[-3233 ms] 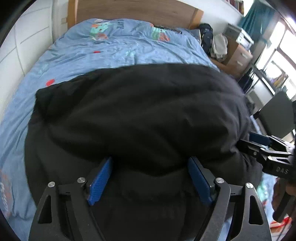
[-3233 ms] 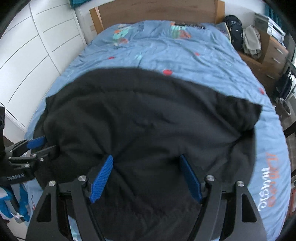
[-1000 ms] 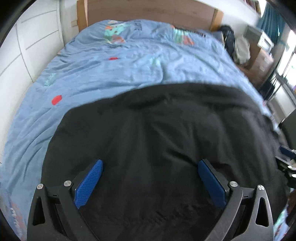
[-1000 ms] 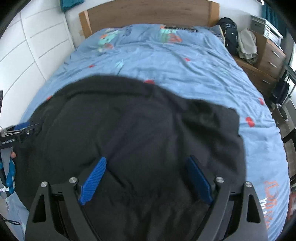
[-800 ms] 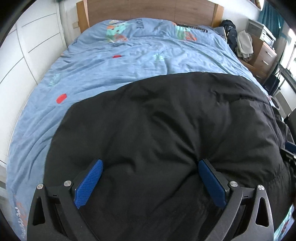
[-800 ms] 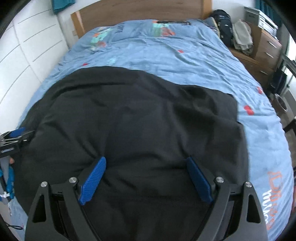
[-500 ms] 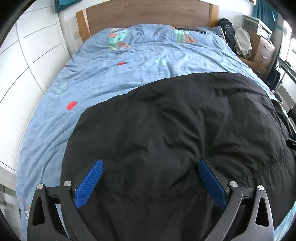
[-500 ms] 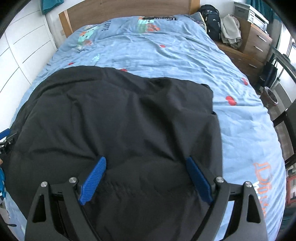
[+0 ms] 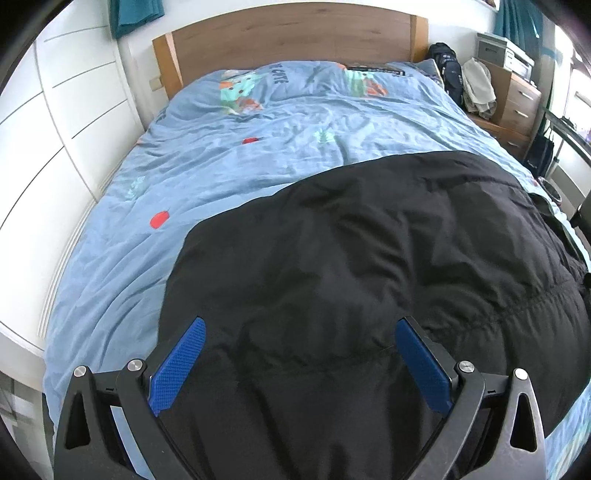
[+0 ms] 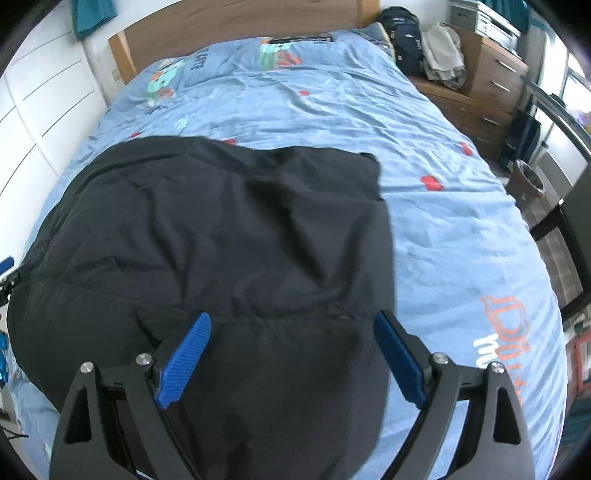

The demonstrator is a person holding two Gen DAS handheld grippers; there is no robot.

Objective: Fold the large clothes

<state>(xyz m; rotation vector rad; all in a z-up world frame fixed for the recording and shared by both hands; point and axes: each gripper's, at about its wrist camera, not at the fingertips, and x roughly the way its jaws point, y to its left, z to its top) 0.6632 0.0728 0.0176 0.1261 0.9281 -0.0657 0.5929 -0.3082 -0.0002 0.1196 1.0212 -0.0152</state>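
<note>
A large black padded garment [image 9: 369,266] lies spread on the near part of a bed with a blue patterned cover [image 9: 288,133]. It also shows in the right wrist view [image 10: 221,240]. My left gripper [image 9: 301,354] is open, its blue pads wide apart over the garment's near edge, holding nothing. My right gripper [image 10: 291,347] is open too, above the garment's near right part, with nothing between the pads. Whether either touches the fabric I cannot tell.
A wooden headboard [image 9: 295,33] stands at the far end. White wardrobe panels [image 9: 55,122] run along the left. A wooden drawer unit [image 10: 491,70] with bags and clothes stands at the right, with a dark chair [image 10: 576,229] nearer.
The garment has settled flat on the bed. Both grippers stayed open and drew back a little towards the foot of the bed; the other gripper has left the left wrist view.
</note>
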